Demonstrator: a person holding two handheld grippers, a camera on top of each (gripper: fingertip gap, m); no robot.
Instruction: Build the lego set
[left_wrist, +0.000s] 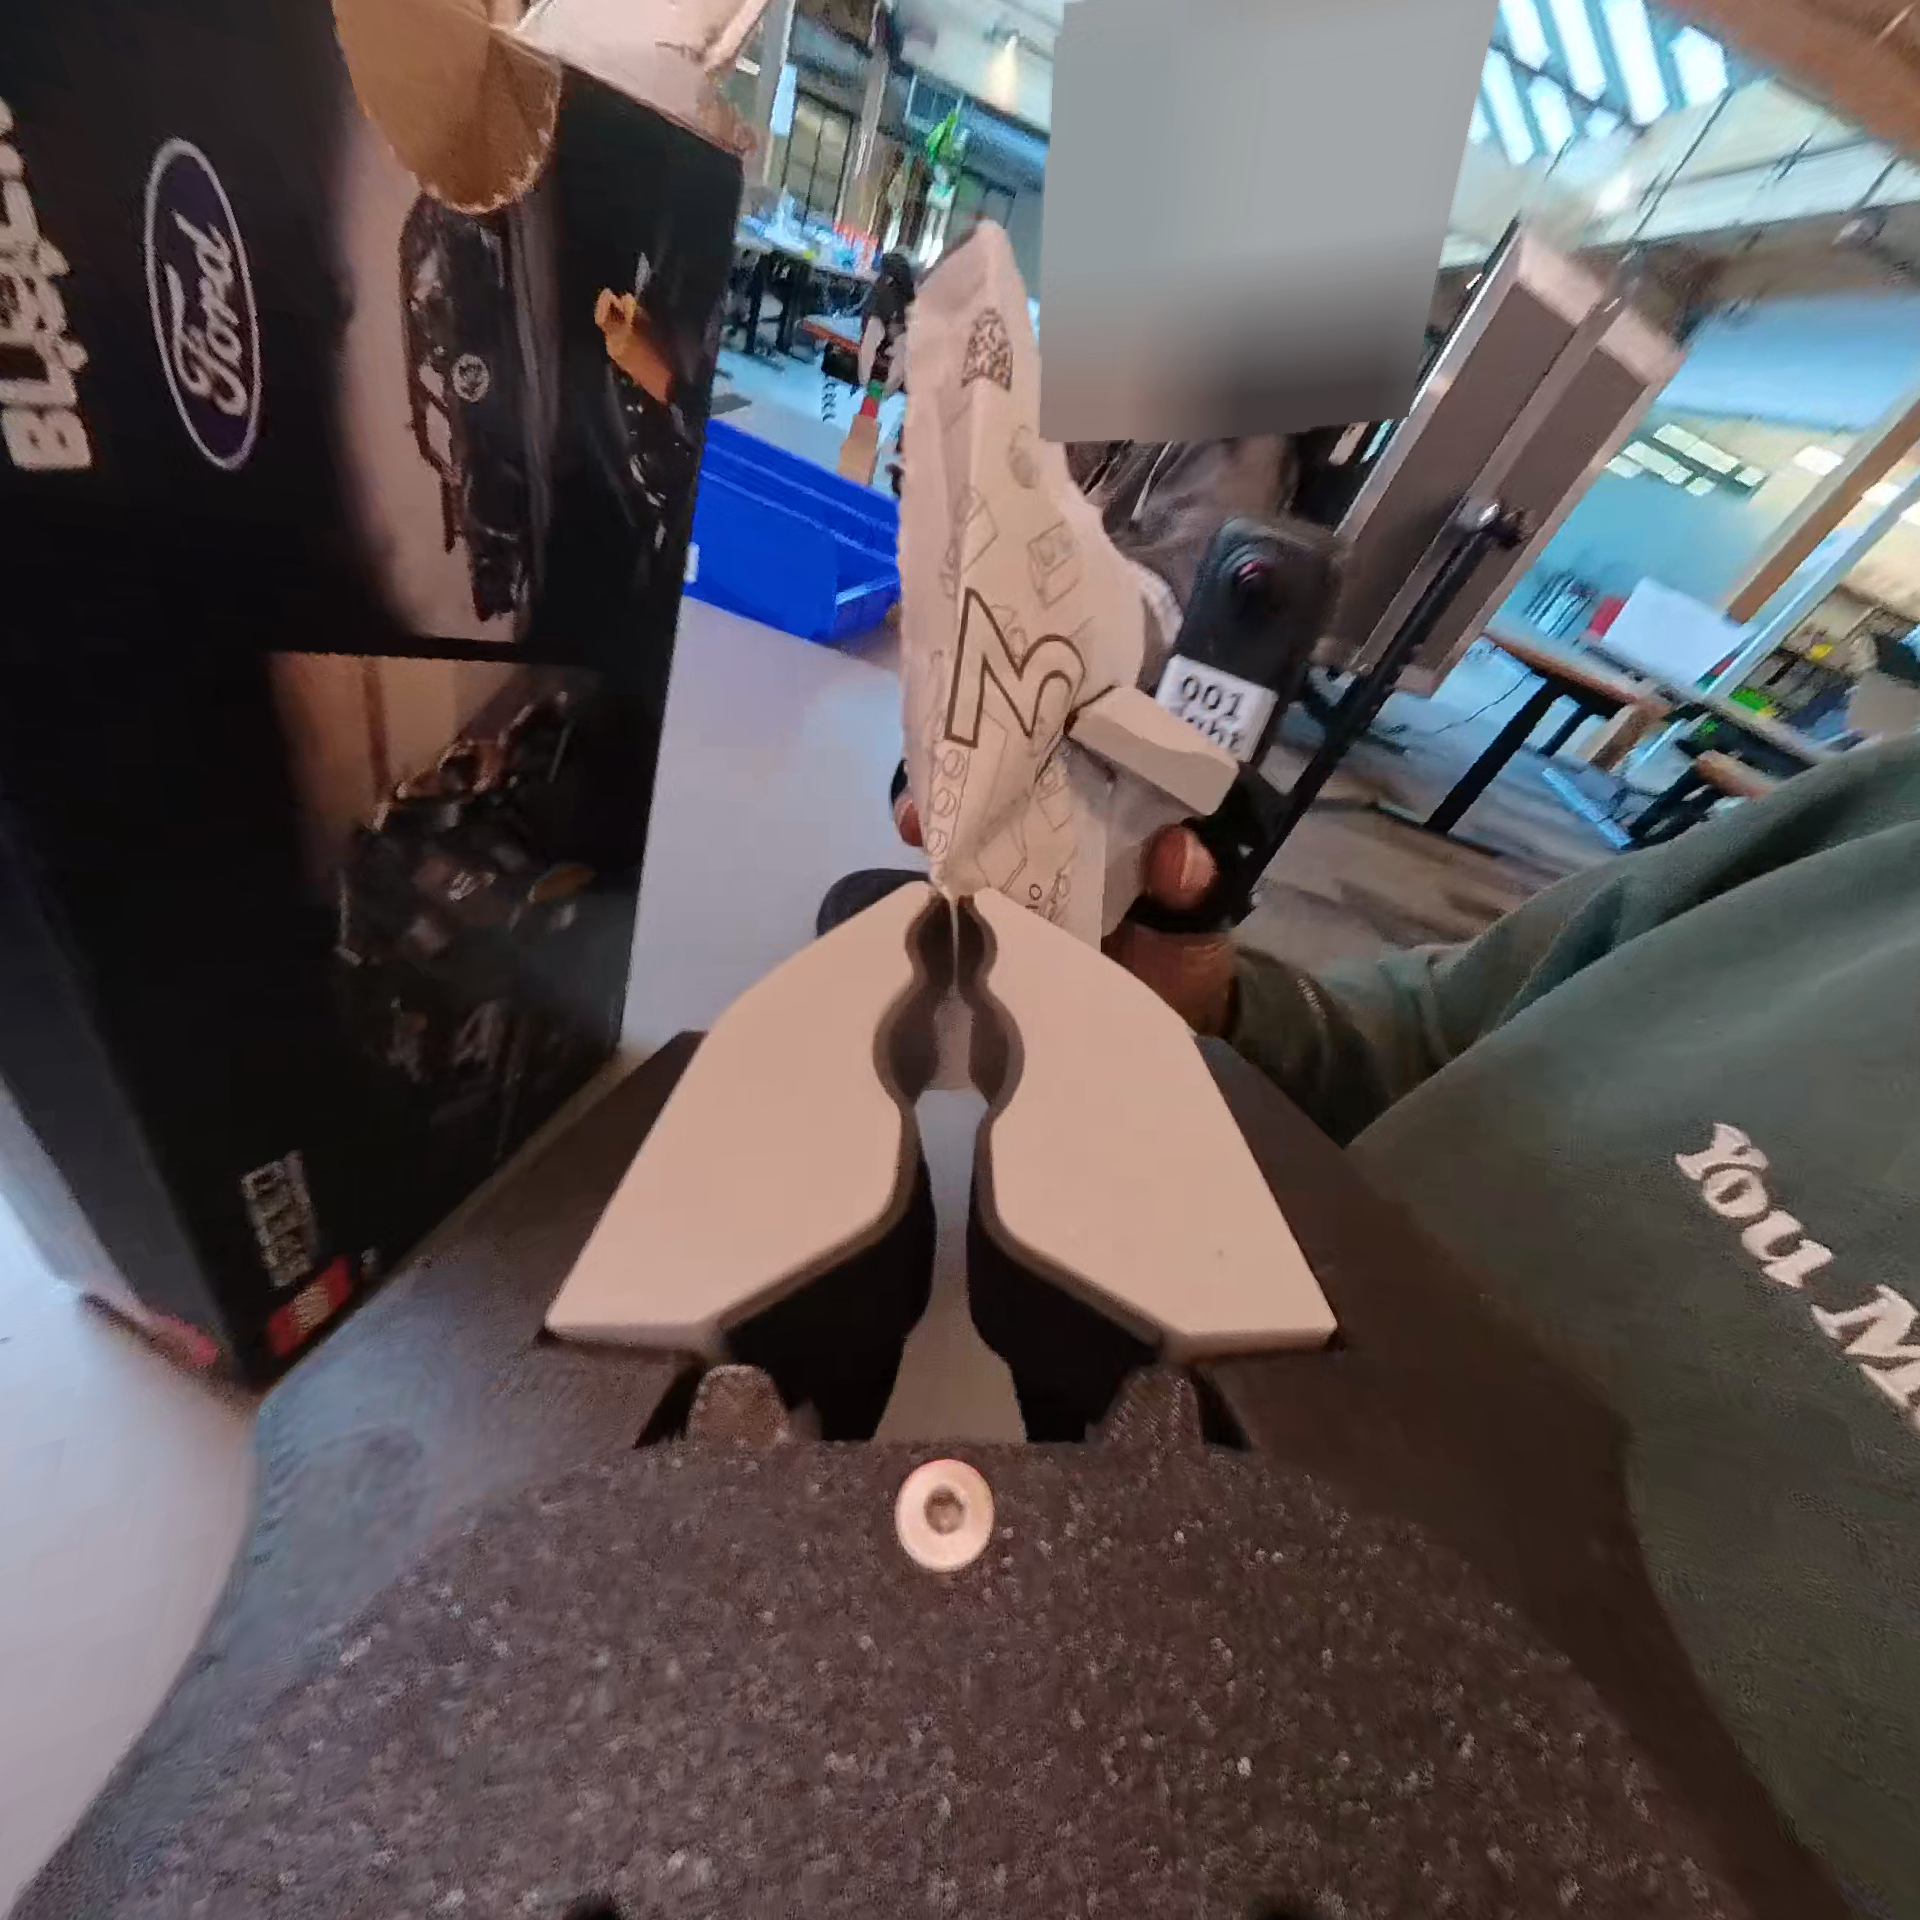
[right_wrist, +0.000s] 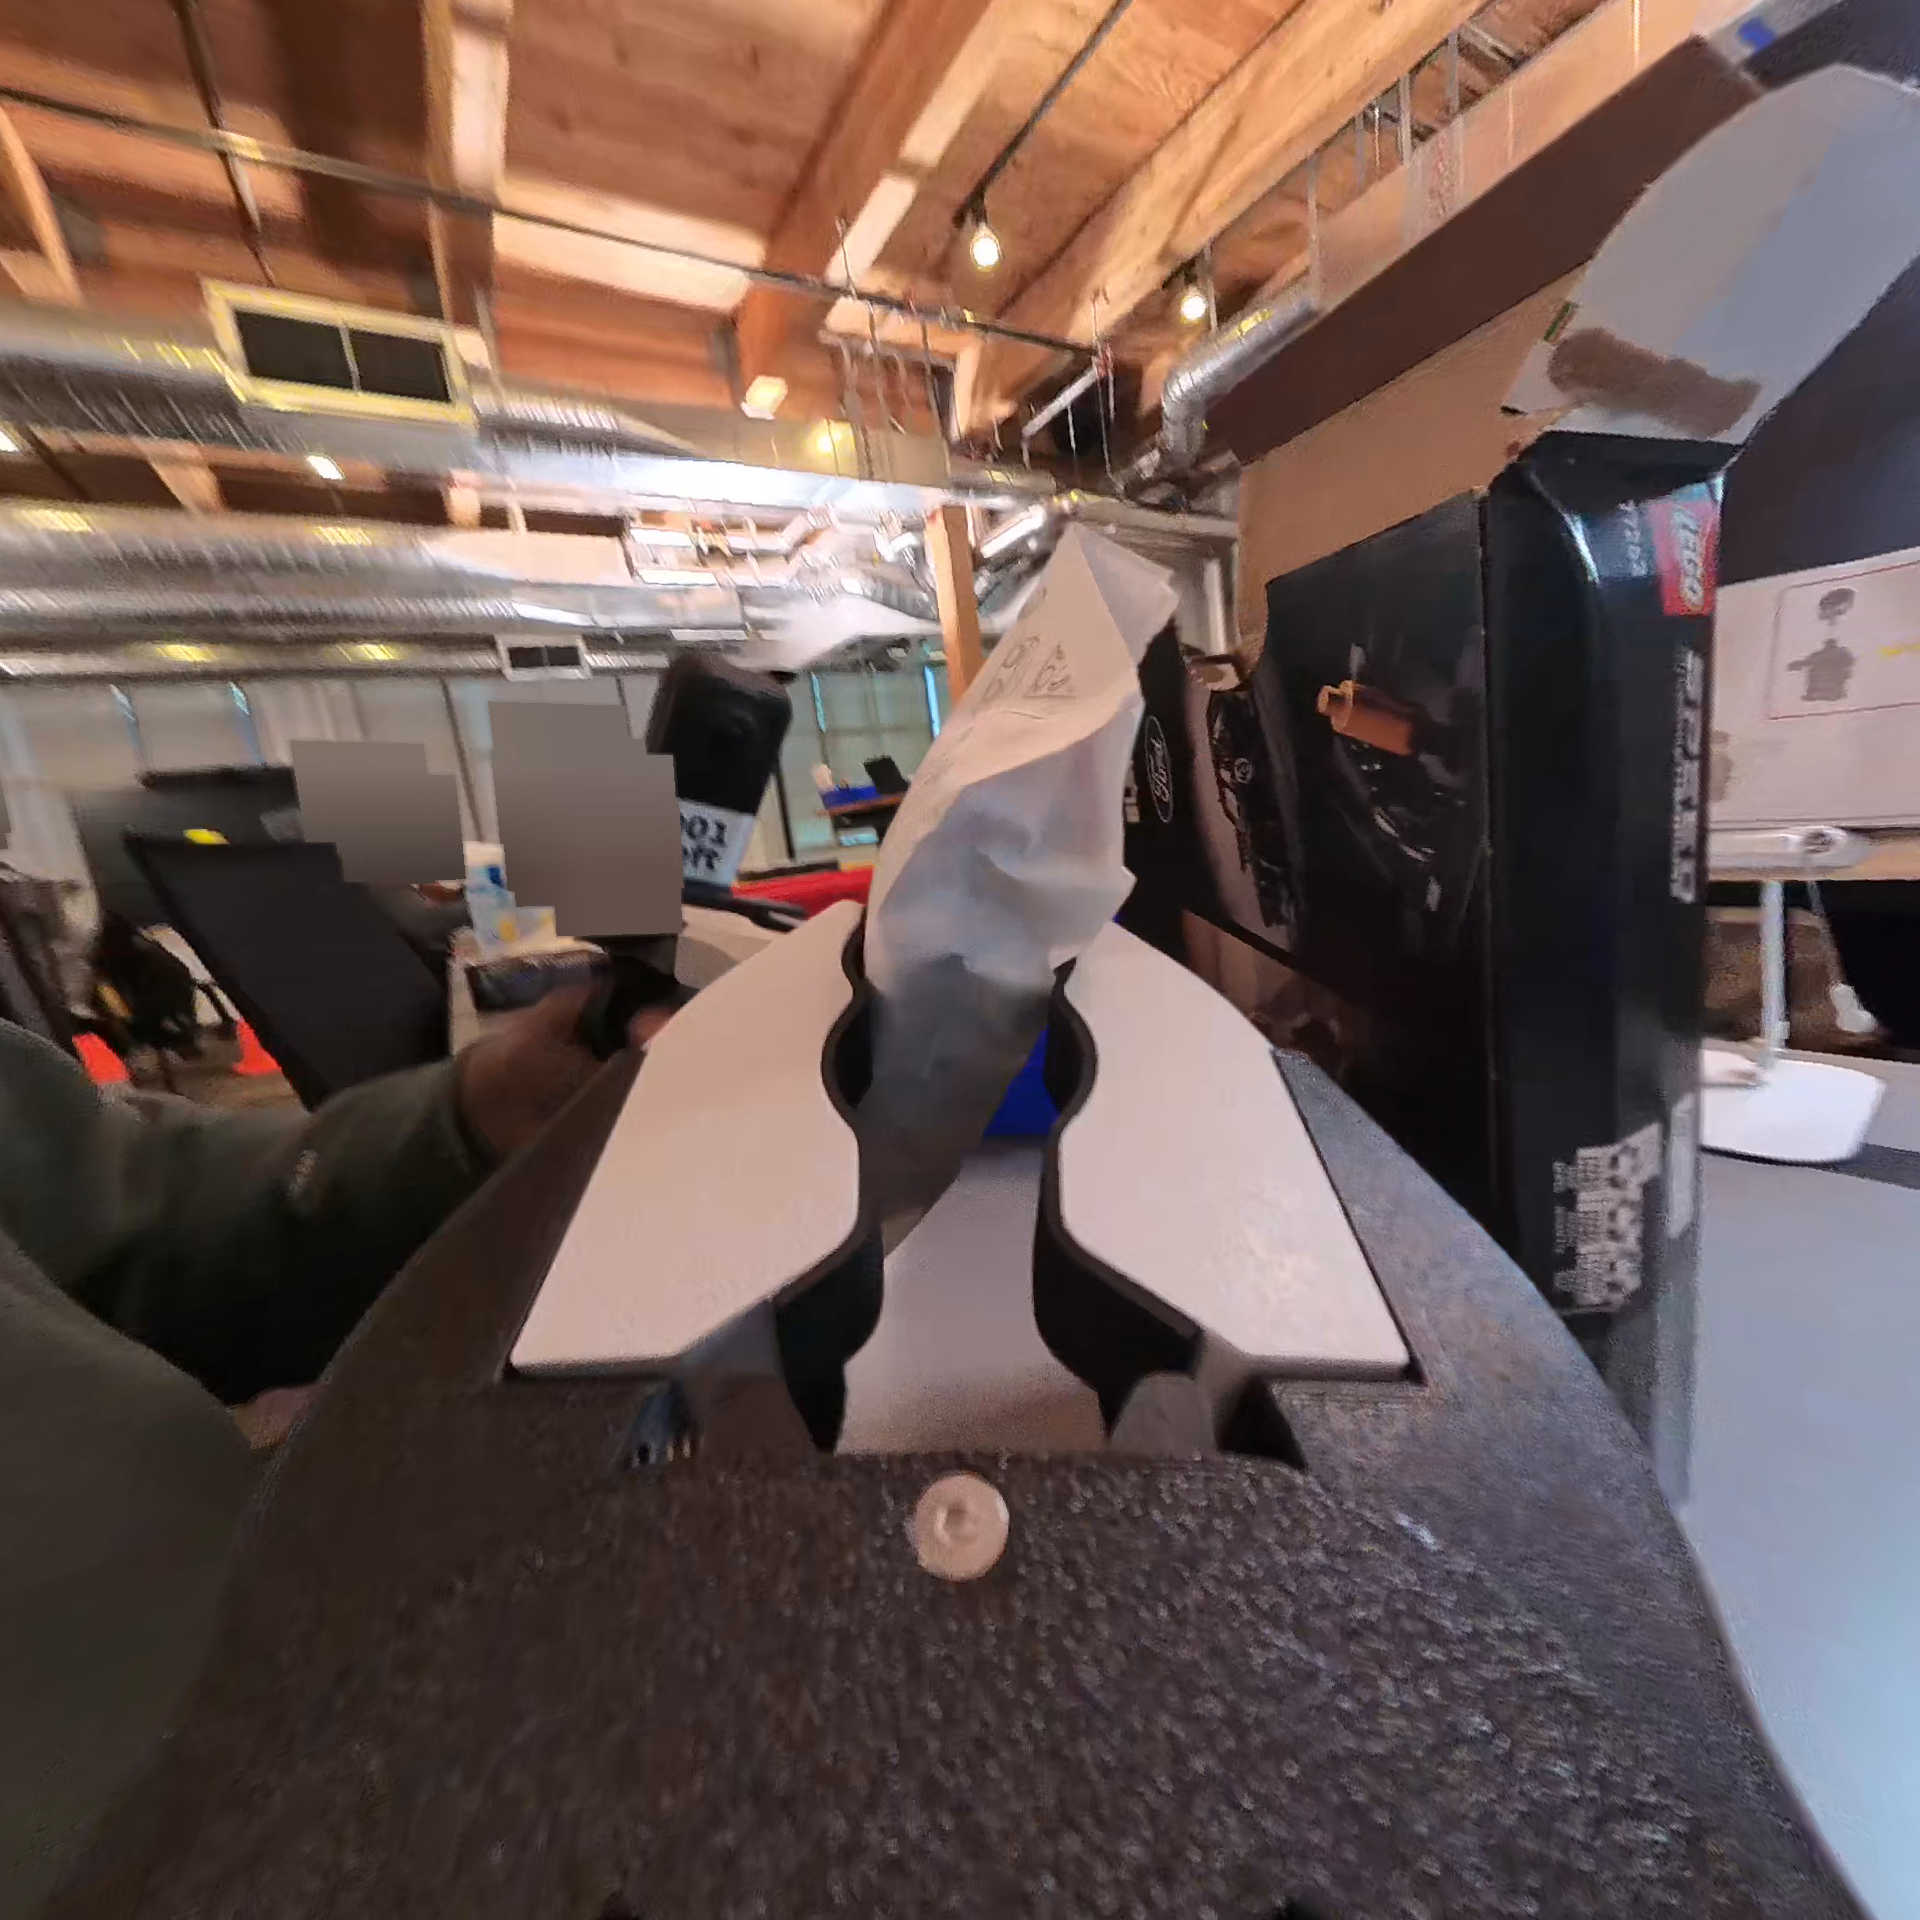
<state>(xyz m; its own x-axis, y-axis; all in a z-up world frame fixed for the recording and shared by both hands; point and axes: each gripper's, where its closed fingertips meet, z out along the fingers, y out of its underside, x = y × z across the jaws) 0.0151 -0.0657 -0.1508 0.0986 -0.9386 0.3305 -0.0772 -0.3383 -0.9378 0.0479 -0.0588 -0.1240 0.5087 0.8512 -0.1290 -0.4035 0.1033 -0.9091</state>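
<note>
A white paper bag printed with brick outlines and a large numeral is held upright above the grey table. My left gripper is shut on the bag's lower edge, pinching it between the fingertips. My right gripper grips the same bag around its crumpled middle, with the paper filling the gap between its fingers. One right finger shows pressed against the bag in the left wrist view. The black Lego set box stands on end with its top flaps open, and it also shows in the right wrist view.
A blue bin sits on the table behind the bag. The person's green sleeve fills the right of the left wrist view. The hand holding the left gripper shows at left in the right wrist view. A white stand base sits beyond the box. One gripper's finger ends stand about 5 cm off the other's.
</note>
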